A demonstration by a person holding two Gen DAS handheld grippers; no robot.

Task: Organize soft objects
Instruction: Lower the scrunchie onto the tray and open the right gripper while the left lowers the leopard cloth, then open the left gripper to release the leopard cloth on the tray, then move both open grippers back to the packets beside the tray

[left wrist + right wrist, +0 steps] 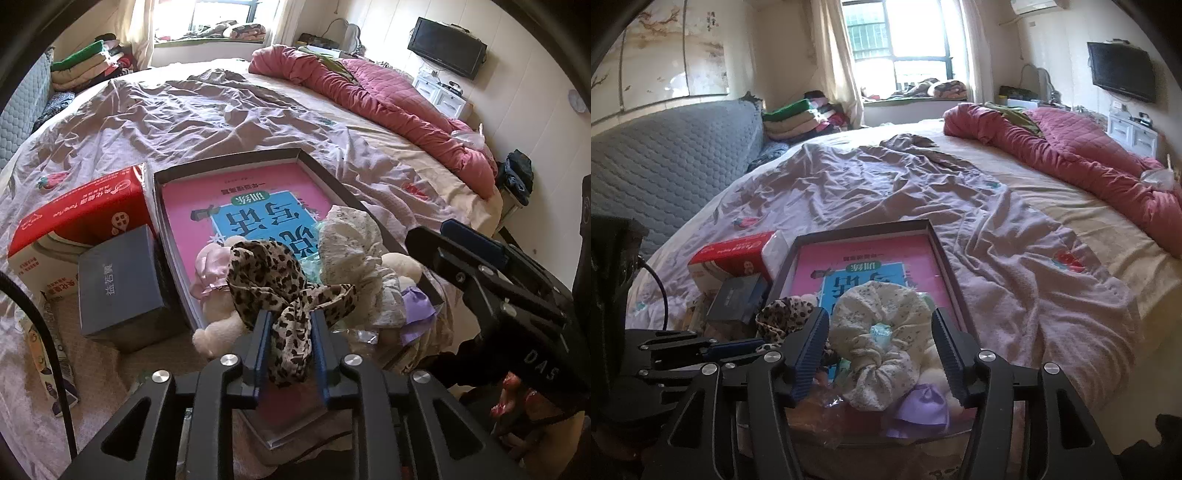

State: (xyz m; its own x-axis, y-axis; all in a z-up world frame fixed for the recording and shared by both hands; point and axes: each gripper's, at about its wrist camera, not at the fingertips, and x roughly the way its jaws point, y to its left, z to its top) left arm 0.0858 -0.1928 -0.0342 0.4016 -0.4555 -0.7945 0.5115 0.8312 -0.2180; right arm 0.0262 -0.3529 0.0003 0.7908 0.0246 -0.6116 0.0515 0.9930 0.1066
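- The leopard-print scrunchie (291, 295) is seen between the pads of the left gripper (290, 343), apparently pinched, though contact is hard to judge.
- The floral scrunchie (882, 332) is flanked by the right gripper (881, 350), jaws apart, untouched.
- Both are found in the box (332, 177) on the bed (221, 110).

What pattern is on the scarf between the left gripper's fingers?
Leopard print scarf, tan with dark spots; left wrist view.
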